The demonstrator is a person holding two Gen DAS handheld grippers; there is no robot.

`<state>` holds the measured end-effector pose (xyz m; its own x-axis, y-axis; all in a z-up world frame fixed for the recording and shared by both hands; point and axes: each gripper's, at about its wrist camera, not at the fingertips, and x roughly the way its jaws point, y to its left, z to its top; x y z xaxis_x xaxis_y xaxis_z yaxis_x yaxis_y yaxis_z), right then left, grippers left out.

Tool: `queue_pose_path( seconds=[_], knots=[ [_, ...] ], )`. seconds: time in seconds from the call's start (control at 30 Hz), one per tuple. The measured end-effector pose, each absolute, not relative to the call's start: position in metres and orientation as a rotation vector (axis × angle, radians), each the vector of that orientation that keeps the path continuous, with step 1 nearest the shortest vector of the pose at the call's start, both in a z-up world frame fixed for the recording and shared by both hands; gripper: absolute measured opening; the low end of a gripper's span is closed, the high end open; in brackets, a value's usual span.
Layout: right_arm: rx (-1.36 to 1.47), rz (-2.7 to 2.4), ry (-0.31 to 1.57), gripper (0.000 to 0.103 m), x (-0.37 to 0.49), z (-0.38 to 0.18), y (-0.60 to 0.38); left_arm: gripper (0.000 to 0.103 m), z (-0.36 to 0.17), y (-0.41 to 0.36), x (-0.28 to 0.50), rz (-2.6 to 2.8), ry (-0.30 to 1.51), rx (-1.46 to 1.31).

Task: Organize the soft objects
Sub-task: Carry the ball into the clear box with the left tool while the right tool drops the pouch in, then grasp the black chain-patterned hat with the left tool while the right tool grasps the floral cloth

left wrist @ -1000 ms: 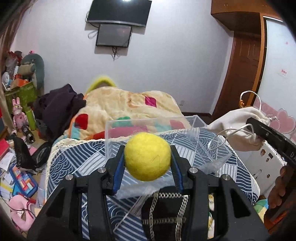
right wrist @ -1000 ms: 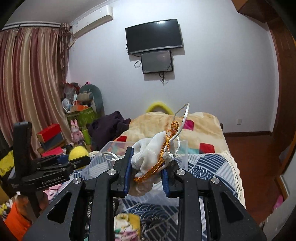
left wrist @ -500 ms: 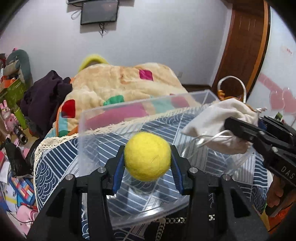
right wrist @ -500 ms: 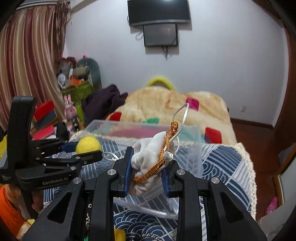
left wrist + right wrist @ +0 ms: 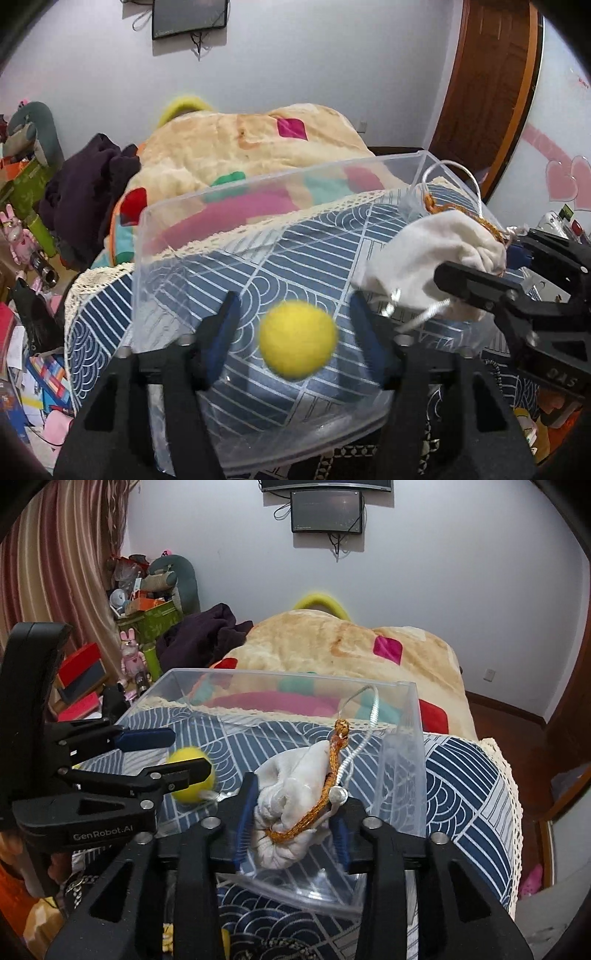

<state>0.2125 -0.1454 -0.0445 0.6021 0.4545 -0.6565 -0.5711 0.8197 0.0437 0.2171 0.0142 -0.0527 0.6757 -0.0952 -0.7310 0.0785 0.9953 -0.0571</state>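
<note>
The left gripper (image 5: 295, 332) has its two blue-padded tongs spread wide, and they touch nothing. The fuzzy round yellow ball (image 5: 298, 339) sits between them with a gap on each side. It looks a bit blurry and is inside the clear plastic box (image 5: 155, 229), so it seems to be dropping in or just landing. I cannot tell if it is resting on the bottom yet. The box stands on a bed cover with a blue and white wave pattern (image 5: 465, 786). The right gripper (image 5: 291, 827) has its tongs close together and squeezes the soft white drawstring pouch with an orange cord (image 5: 291, 812). The pouch is held over the right side of the box, above the box floor, and is not let go. A white string loop from the pouch sticks up near the box wall. So the ball part looks done or almost done. What is left is to open the right tongs so the pouch falls in next to the ball. The string might catch on the tongs, so a slow, wide opening would be best. I cannot see if more soft things wait outside the box.
</note>
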Motion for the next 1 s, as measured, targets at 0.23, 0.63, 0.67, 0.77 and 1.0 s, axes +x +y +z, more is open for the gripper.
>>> queue_pose_path(
  seconds=[0.23,0.63,0.67,0.77,1.0],
  knots=[
    [-0.166,0.583,0.621,0.06,0.193,-0.023,-0.159,0.08,-0.031,0.011,0.194,-0.088,0.747,0.015],
    [-0.128,0.587,0.47,0.083,0.145,0.01,-0.184,0.098,0.002,0.021,0.136,-0.082,0.622,-0.042],
    [-0.125,0.591,0.469,0.084,0.142,0.009,-0.185,0.098,0.002,0.021,0.13,-0.081,0.616,-0.048],
    [-0.122,0.601,0.479,0.084,0.133,0.001,-0.187,0.099,-0.002,0.019,0.114,-0.086,0.619,-0.048],
    [-0.126,0.635,0.578,0.084,0.117,-0.036,-0.184,0.099,-0.034,0.005,0.089,-0.147,0.69,-0.06]
  ],
)
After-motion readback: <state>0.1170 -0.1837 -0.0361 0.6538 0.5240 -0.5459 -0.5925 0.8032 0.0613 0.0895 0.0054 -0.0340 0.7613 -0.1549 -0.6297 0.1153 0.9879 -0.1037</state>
